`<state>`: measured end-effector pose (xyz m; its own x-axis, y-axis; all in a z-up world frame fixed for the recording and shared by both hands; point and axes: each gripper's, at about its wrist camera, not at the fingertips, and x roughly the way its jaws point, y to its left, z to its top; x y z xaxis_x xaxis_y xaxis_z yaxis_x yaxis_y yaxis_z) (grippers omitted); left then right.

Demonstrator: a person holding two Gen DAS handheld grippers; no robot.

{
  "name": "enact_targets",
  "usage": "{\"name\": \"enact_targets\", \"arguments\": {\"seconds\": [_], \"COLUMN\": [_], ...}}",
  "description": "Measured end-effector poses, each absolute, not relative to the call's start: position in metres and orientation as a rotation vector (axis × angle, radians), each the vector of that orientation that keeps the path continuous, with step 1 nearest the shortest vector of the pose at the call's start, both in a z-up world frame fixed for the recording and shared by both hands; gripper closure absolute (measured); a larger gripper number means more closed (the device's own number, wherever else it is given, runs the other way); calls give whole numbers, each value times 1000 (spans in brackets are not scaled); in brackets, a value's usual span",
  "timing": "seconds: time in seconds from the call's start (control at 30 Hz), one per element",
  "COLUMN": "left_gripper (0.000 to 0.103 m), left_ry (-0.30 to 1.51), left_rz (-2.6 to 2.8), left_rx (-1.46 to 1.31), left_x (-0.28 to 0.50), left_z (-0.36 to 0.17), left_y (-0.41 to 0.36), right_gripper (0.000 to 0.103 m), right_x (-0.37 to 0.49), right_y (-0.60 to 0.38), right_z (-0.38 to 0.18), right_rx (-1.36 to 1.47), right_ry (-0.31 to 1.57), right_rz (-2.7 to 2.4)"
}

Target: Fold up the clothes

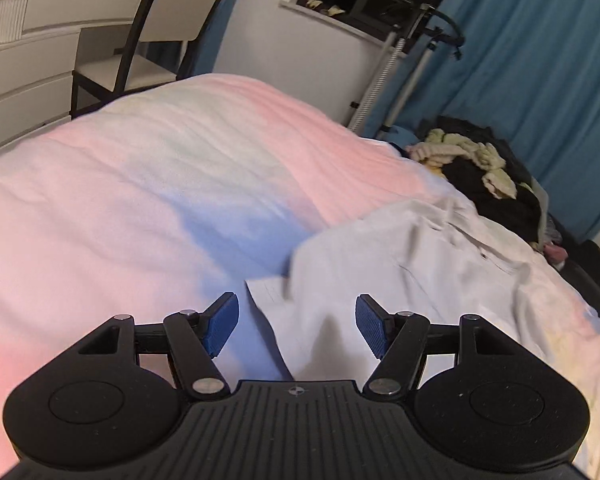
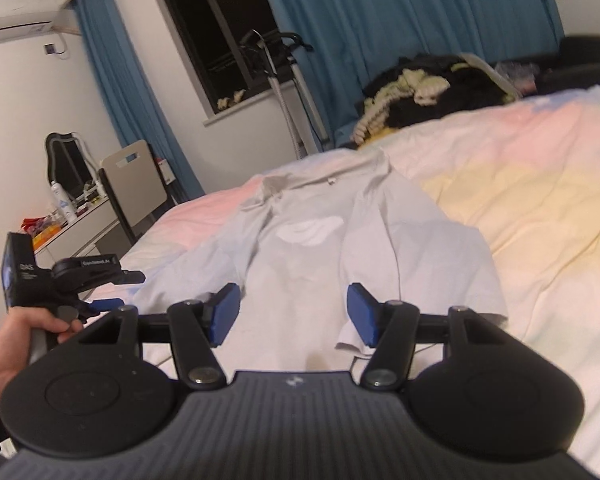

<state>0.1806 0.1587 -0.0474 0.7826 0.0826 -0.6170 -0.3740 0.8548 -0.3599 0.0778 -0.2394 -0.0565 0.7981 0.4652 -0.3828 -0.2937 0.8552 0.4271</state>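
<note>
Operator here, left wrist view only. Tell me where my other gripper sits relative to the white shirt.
Observer: The right gripper hovers over the near hem of the white collared shirt, pads apart, nothing pinched; the shirt's collar lies at the far end.
Operator: Report how the shirt lies overall.
Observer: It is spread lengthwise on the pastel pink, yellow and blue bed cover, partly folded, with one side already turned in over the middle.
Operator: Confirm where my left gripper is from there.
Observer: The left gripper shows at the shirt's left edge, above the bed, held in a hand at that view's left border.
</note>
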Motion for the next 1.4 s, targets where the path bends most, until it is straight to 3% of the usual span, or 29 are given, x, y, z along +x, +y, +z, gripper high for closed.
{"name": "enact_targets", "arguments": {"seconds": [0.1,0.13,0.17,0.2,0.23,0.6,0.73,0.9,1.03,1.1,1.13,1.17,1.23,1.4], "left_gripper": [43,53,78,90,94,96,95,95,93,86,76,59,39,31], "left_ry": [634,635,640,652,656,525,558,612,628,619,616,619,617,635], "left_rz": [226,211,199,191,185,338,409,419,393,380,374,366,345,322], "left_rx": [-477,-462,-449,-440,-430,-327,-245,-171,-171,-156,-149,-155,-160,-121], "left_x": [195,199,203,207,210,284,323,358,365,363,362,362,356,325], "left_z": [-60,-61,-61,-60,-57,42,39,-11,-47,-55,-56,-56,-53,-39], "left_y": [160,157,154,152,150,214,240,241,237,235,234,235,236,229], "right_gripper": [43,43,43,43,43,42,42,42,43,42,42,42,42,42], "right_x": [97,104,110,115,119,124,126,140,154,159,160,161,161,155], "right_y": [-237,-235,-234,-234,-236,-240,-236,-238,-238,-238,-239,-238,-238,-235], "right_z": [-66,-70,-73,-76,-79,-88,-86,-89,-101,-104,-105,-106,-105,-97], "right_rx": [361,347,339,347,365,438,373,319,304,307,306,304,298,286], "right_ry": [488,485,493,506,518,581,538,494,514,523,525,524,521,501], "right_rz": [412,398,385,385,390,392,348,292,282,279,278,279,284,295]}}
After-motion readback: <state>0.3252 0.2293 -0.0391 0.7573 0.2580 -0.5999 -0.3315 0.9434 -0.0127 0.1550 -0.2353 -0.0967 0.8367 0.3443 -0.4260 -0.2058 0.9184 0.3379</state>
